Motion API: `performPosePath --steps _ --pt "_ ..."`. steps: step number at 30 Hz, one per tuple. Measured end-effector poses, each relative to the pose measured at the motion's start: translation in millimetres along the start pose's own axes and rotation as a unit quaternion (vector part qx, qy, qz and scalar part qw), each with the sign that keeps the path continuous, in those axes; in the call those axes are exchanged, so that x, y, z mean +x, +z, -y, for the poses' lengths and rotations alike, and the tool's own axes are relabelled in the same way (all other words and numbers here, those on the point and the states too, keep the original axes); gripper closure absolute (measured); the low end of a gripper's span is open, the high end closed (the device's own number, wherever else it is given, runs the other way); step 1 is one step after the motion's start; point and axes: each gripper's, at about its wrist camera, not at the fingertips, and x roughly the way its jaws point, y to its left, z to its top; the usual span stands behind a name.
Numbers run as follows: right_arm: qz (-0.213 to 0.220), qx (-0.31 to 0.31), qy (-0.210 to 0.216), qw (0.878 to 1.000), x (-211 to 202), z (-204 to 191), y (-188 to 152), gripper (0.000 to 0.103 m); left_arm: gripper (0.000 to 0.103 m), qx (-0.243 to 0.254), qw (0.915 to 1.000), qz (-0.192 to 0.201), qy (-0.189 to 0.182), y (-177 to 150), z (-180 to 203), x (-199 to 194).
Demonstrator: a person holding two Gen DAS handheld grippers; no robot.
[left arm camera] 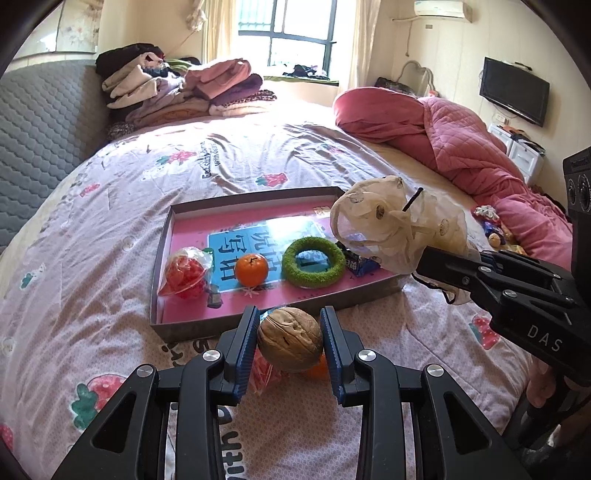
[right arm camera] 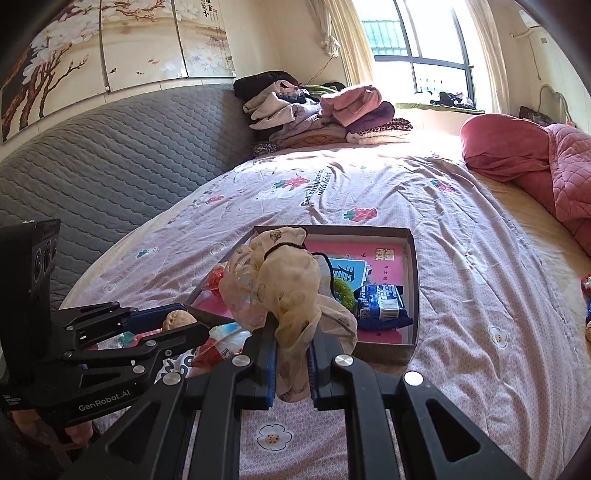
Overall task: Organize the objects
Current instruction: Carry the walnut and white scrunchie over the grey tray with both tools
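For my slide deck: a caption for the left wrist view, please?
Left claw grips a walnut before the box; right claw lifts a scrunchie.

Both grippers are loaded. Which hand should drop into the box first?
Right, probably: its gripper holds the cream scarf already over the box, while the left gripper holds the walnut short of the near wall.

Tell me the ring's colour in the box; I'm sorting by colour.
Green, a fuzzy green ring lying in the box; the left wrist view shows it best.

Sunlit window (left arm camera: 286, 35) behind bed (left arm camera: 110, 206) with grey quilted headboard (right arm camera: 110, 158)
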Motion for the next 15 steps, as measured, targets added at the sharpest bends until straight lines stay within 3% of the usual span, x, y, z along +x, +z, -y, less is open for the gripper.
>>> performPosePath --steps 15 --pt "0.015 0.001 0.001 1.000 5.1 7.2 21.2 0.090 0.068 0.011 0.9999 0.008 0.002 20.6 -5.9 6.7"
